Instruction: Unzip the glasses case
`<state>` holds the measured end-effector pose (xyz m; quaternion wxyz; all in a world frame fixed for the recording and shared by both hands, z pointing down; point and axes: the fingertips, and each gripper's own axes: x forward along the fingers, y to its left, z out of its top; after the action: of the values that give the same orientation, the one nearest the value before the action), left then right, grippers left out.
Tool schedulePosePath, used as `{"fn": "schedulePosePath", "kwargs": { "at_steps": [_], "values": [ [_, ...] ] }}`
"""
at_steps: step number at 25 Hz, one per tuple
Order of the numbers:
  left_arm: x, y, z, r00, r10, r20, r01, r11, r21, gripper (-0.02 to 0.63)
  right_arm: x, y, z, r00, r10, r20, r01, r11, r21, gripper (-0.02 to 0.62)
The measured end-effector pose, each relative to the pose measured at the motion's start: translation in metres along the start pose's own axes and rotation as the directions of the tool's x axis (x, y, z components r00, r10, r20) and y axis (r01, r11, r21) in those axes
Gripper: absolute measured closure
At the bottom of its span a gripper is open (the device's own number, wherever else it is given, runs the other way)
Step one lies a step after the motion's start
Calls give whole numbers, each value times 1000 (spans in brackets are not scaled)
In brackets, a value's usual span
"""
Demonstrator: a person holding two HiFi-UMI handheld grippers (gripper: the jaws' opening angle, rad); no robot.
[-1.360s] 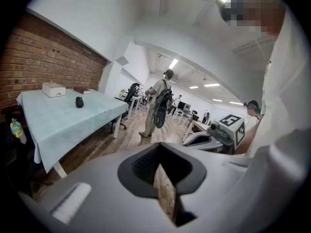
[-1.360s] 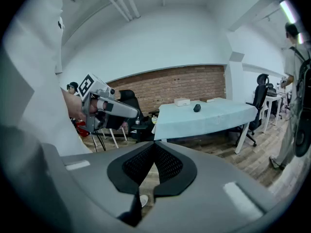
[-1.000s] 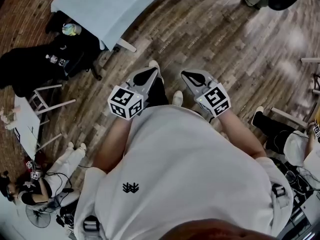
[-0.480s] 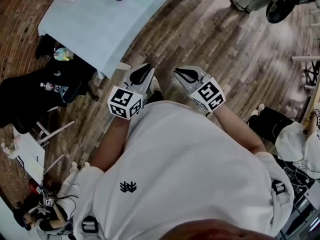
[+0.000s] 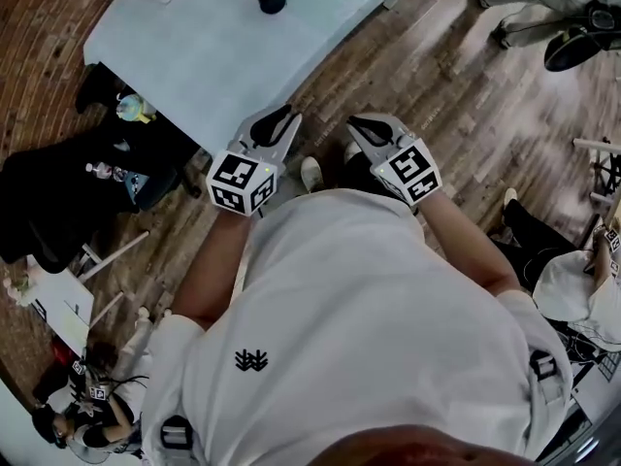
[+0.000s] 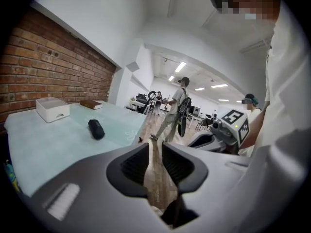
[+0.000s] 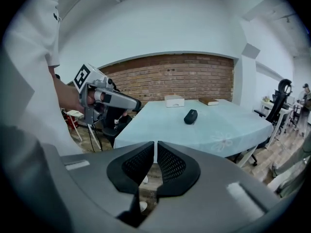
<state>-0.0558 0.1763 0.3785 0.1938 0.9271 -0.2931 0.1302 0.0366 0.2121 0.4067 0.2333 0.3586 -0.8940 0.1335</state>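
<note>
Below and ahead of the left gripper (image 5: 283,119) and the right gripper (image 5: 354,122), a wooden floor (image 5: 456,76) is seen. On it a table (image 5: 243,47) covered with a pale blue cloth is placed, well apart from the jaws and more to the side of the left gripper. The two grippers are held side by side in front of a white shirt (image 5: 369,328), near each other but not touching, above the floor and short of the table edge.

In the left gripper view its jaws are seen slightly apart, with a narrow gap through which only floor is shown, and nothing is gripped. In the right gripper view the jaws stand almost fully together, with only a thin slit between them, and nothing is held there.

On the far part of the table, beyond the grippers, a white box (image 6: 52,109) is placed, and a brown book (image 6: 91,104) is laid near it. The black glasses case (image 6: 96,129) is laid alone on the cloth, nearer to the grippers than the box but well apart from both jaws. Its zip cannot be made out.
</note>
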Motion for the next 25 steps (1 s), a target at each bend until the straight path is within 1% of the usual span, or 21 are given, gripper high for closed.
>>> {"fn": "schedulePosePath", "kwargs": {
  "at_steps": [4,7,13,16,21,25],
  "values": [
    [20,47,9,998,67,0,-67,997,-25,518,39,-38,10,1000,26,3,-26,1000,15,591],
    [40,81,20,992,124,-14,-124,992,-31,518,72,-68,19,997,78,-3,-78,997,11,591],
    [101,145,58,973,224,-57,-227,973,-36,518,129,-145,36,985,164,-55,-166,986,-19,571],
    [127,176,72,961,266,-78,-269,962,-34,518,157,-173,38,974,208,-92,-213,976,-46,569],
    [166,226,73,934,329,-137,-335,942,-25,518,205,-207,30,957,256,-139,-268,960,-80,560],
    [192,263,58,909,353,-221,-362,932,-2,518,242,-213,18,944,275,-182,-298,949,-109,554]
  ]
}}
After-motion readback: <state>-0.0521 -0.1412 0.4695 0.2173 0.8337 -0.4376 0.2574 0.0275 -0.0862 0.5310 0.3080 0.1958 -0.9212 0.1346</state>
